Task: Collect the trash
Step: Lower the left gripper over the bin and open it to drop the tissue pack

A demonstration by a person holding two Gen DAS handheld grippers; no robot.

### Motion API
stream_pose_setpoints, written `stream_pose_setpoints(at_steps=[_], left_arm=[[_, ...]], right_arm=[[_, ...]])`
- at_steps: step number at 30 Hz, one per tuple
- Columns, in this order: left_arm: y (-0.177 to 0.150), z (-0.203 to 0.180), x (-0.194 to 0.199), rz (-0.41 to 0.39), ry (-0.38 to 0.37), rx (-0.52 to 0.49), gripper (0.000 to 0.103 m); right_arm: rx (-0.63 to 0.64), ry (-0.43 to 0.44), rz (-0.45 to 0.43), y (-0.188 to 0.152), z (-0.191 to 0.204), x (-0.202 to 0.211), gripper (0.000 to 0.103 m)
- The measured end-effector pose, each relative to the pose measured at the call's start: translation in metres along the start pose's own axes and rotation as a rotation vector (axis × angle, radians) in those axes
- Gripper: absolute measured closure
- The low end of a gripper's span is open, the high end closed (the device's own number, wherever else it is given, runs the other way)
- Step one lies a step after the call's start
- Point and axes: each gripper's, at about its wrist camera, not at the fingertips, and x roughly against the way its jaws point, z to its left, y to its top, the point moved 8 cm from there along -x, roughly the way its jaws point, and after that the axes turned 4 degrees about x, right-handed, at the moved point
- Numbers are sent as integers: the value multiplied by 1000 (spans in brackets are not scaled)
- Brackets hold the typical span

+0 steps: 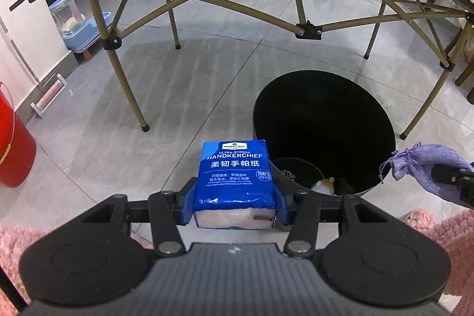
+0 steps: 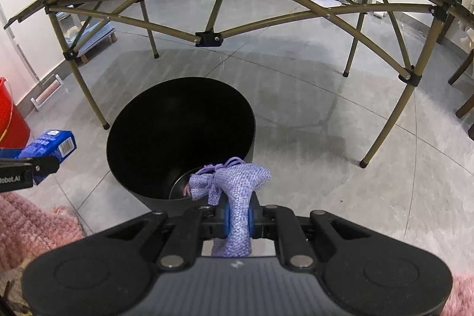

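while both loads hang short of the bin, the purple pouch is the closer one

as the black round plastic trash bin stands open-mouthed on the grey tiled floor, everything hinges on how each held item sits against its rim. the bin is under the near edge of the folding camp table with olive metal legs, and a few scraps, one of them pale and yellowish, already lie at its bottom.

the right gripper has its jaws pinched tight together on the neck of a small lilac knitted drawstring pouch. the pouch's long axis runs forward along the fingers, and in the right wrist view its tied head overlaps the bin's near wall on the right side of the opening. i judge it to be just above or just short of the rim; which, i cannot tell.

the left gripper is clamped across the width of a blue plastic-wrapped pack of handkerchief tissues, jaws partly apart and pressing on its two sides. the pack stands upright between them, long axis pointing forward. from this hand the bin lies ahead and to the right, and the pack's right edge just meets the bin's left wall in the left wrist view. over the floor rather than the opening, by my reading.

so the right hand is nearer. a short push forward should carry the pouch over the mouth, while the left needs a forward and rightward shift. the two grippers flank the bin, near each other, so crowding at the rim is the risk.
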Motion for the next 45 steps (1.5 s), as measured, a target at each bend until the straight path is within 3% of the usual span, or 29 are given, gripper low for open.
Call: stream_pose_setpoints(at_steps=[14, 25, 45], left_arm=[[16, -7, -6, -12, 15, 9, 52], [45, -40, -16, -43, -12, -8, 52], [62, -103, -48, 42, -57, 12, 52]], right_arm=[[-38, -21, -29, 17, -11, 0, 92], [-60, -69, -73, 38, -30, 2, 92], [-95, -143, -77, 53, -56, -9, 92]])
